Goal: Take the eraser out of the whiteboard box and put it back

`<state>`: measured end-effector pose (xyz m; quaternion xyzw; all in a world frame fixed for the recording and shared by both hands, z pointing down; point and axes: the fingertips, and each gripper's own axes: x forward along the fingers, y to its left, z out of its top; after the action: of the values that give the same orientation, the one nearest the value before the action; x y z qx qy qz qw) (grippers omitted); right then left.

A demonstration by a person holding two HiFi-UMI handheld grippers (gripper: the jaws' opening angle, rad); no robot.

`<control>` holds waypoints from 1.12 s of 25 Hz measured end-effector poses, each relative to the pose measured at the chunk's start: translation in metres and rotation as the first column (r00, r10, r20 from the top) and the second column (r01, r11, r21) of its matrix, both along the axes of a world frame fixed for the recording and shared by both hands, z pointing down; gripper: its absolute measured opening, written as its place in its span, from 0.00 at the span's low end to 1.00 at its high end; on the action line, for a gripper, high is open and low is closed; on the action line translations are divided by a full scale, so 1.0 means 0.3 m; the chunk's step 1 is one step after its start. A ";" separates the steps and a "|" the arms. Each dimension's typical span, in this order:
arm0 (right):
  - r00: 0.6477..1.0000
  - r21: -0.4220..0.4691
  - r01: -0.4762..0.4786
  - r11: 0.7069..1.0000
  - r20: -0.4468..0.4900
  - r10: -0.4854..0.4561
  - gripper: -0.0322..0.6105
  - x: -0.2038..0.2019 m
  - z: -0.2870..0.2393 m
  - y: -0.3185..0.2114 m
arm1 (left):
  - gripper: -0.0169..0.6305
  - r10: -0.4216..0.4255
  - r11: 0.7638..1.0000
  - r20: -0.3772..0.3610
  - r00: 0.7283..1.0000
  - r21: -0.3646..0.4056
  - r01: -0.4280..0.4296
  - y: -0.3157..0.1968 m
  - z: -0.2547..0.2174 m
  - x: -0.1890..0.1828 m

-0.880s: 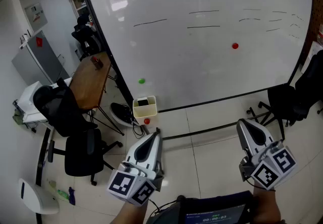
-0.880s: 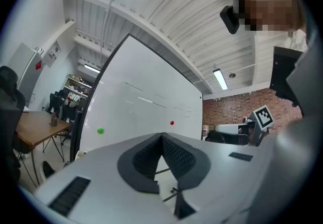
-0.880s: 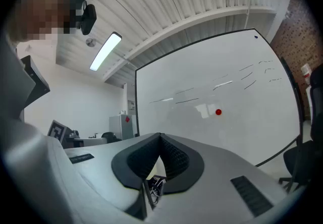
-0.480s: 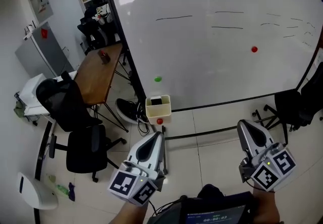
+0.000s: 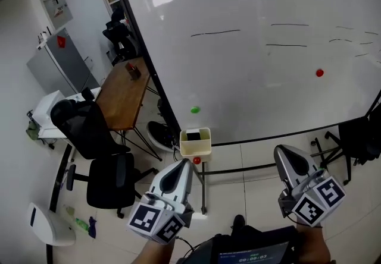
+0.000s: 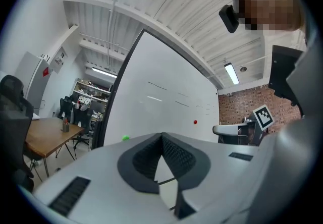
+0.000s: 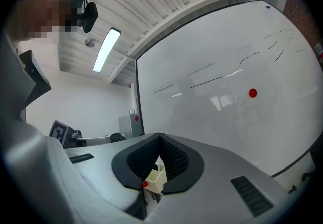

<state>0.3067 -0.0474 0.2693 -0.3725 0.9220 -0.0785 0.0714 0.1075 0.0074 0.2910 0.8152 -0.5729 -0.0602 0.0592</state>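
A pale yellow whiteboard box hangs at the lower left edge of the whiteboard, on its stand. The black eraser lies inside the box, and a red magnet sits on the box's front. My left gripper is level just below the box and apart from it, shut and empty. My right gripper is off to the right, also shut and empty. In the right gripper view the box shows small and far through the gap below the jaw tips.
A wooden table and two black office chairs stand left of the board. Another dark chair is at the right. A green magnet and a red magnet stick to the board. The floor is tiled.
The head view has shifted: the box and whiteboard have slid down and right in the picture, nearer to my left gripper. Both grippers hold their places in the frame, still shut.
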 end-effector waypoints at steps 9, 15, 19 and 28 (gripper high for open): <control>0.996 0.016 0.087 0.996 0.011 -0.088 0.09 -0.175 -0.033 -0.248 | 0.06 -0.078 0.997 0.026 0.997 0.013 0.077 -0.220 -0.053 -0.149; 0.995 0.008 0.097 0.995 -0.011 -0.096 0.09 -0.327 -0.015 -0.312 | 0.06 -0.070 0.997 0.013 0.997 0.014 0.069 -0.301 -0.044 -0.290; 0.999 0.019 0.046 0.999 -0.018 -0.046 0.09 -0.513 -0.005 -0.361 | 0.06 -0.031 0.999 -0.006 1.000 0.010 0.031 -0.368 -0.012 -0.489; 0.994 -0.001 -0.107 0.994 -0.024 0.107 0.09 -0.891 0.047 -0.429 | 0.06 0.094 0.995 -0.009 0.995 -0.011 -0.095 -0.467 0.047 -0.871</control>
<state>0.0395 -0.1759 0.2835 -0.4222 0.9014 -0.0711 0.0642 -0.1539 -0.1326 0.3052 0.8408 -0.5338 -0.0578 0.0690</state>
